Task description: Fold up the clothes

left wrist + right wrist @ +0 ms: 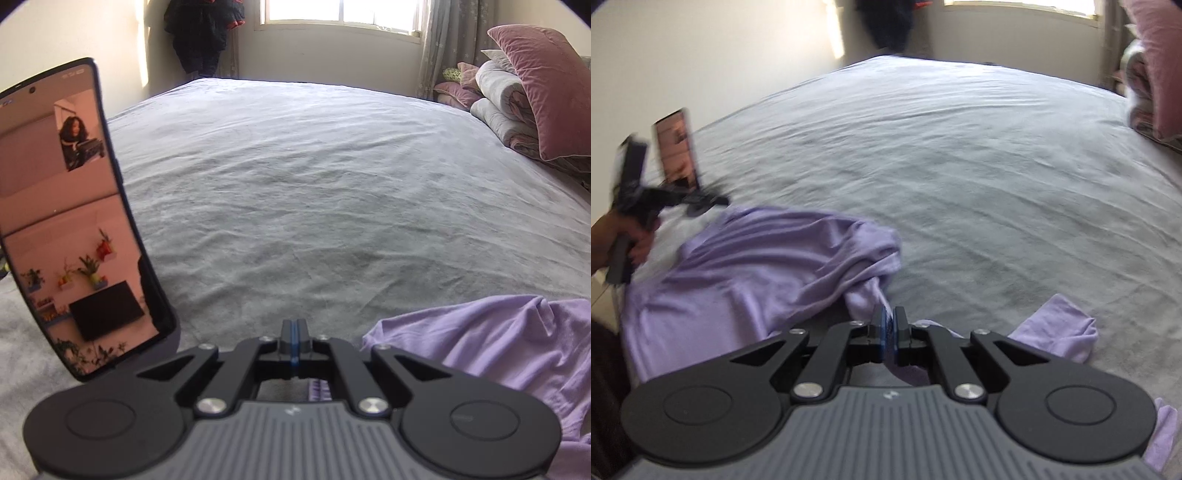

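Lilac garment (498, 350): left wrist view, crumpled on the grey bedspread (314, 177) at 4 o'clock.
Left gripper (294, 341): fingers pressed together; cloth between them cannot be told.
Phone (74, 221): upright at 9 o'clock.
Right gripper (889, 326): right wrist view, pinching a fold of the garment, bulk at 9 o'clock.

I'm looking across a wide bed (332, 177) covered in a rumpled grey spread. Beyond its far edge I see a pale wall and a bright window (340, 14) with a patterned curtain (450, 37) beside it. Dark clothing (203, 33) hangs in the corner. Mauve pillows (543, 81) and folded quilts (498, 99) are stacked on the right.
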